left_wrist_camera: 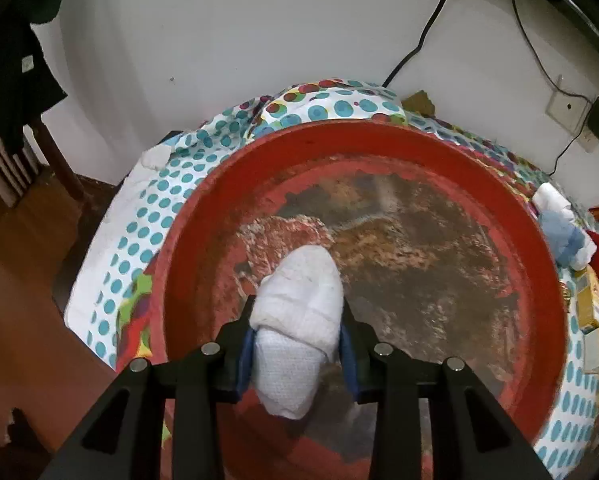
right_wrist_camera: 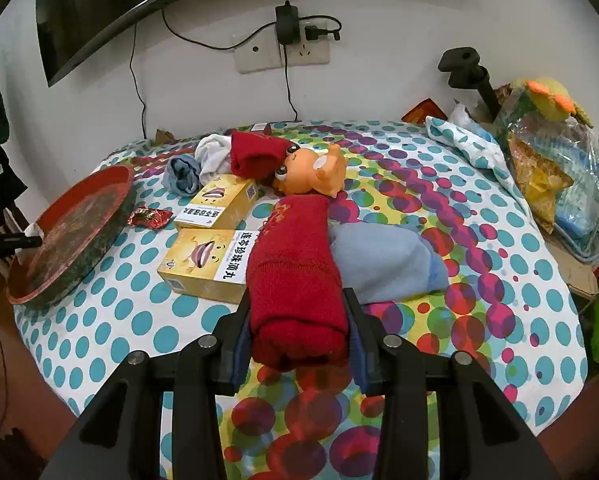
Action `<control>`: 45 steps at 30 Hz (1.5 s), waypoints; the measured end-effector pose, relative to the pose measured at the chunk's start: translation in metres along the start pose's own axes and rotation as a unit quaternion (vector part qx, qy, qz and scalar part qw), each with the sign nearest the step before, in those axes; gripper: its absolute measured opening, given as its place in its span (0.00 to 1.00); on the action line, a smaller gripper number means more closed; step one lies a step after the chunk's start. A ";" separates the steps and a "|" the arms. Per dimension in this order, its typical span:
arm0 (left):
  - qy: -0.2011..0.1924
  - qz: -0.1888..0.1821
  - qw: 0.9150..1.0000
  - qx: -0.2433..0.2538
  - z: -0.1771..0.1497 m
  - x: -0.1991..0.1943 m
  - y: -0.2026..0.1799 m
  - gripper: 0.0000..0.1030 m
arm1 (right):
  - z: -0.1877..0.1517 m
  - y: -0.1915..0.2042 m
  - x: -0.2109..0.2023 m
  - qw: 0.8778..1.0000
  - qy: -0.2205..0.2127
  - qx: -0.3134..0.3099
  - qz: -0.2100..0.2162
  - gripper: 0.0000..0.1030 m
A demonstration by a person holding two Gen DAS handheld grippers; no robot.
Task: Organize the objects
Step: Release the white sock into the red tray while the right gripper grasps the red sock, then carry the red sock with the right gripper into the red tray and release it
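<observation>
White sock [left_wrist_camera: 299,320] clamped between left tongs [left_wrist_camera: 297,312], over red tray [left_wrist_camera: 203,216].

wall: white, w/ black power adapter [right_wrist_camera: 286,24] plugged into beige socket plate [right_wrist_camera: 259,56]
screen: dark curved monitor [right_wrist_camera: 139,4] above
cloth: polka-dot tablecloth [right_wrist_camera: 499,248]
far right: clear plastic bag [right_wrist_camera: 551,168], contents unclear

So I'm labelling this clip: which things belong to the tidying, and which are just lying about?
In the job: white sock in left tool, red tray, red sock in right tool.
Lying about: wall socket, screen, bag of snacks.
</observation>
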State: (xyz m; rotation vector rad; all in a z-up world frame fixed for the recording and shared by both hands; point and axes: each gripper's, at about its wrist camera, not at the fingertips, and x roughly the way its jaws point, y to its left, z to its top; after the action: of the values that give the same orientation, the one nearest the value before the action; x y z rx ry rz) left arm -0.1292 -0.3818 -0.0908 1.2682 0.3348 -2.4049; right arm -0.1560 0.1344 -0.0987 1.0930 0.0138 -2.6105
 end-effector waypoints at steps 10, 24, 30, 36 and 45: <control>0.005 0.039 0.999 0.021 -0.002 0.014 0.007 0.36 | 0.003 0.003 -0.001 1.000 0.000 0.000 -0.004 0.37; -0.017 0.000 1.000 0.001 -0.008 -0.010 0.013 0.53 | 0.008 0.010 0.002 1.000 0.001 -0.004 -0.010 0.37; -0.050 -0.004 0.999 -0.020 -0.023 -0.043 0.012 0.53 | 0.014 0.017 -0.004 1.000 -0.009 -0.017 -0.016 0.37; -0.088 0.039 0.995 -0.036 -0.047 -0.072 0.012 0.53 | 0.024 0.034 -0.006 0.999 -0.014 -0.033 -0.005 0.37; -0.077 0.026 0.996 -0.048 -0.068 -0.075 0.024 0.53 | 0.037 0.082 0.001 0.998 -0.010 -0.056 0.035 0.37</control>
State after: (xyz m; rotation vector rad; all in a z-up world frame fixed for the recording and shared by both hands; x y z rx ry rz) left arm -0.0304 -0.3589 -0.0670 1.0306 0.3621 -2.3956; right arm -0.1586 0.0510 -0.0647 1.0113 0.1146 -2.5258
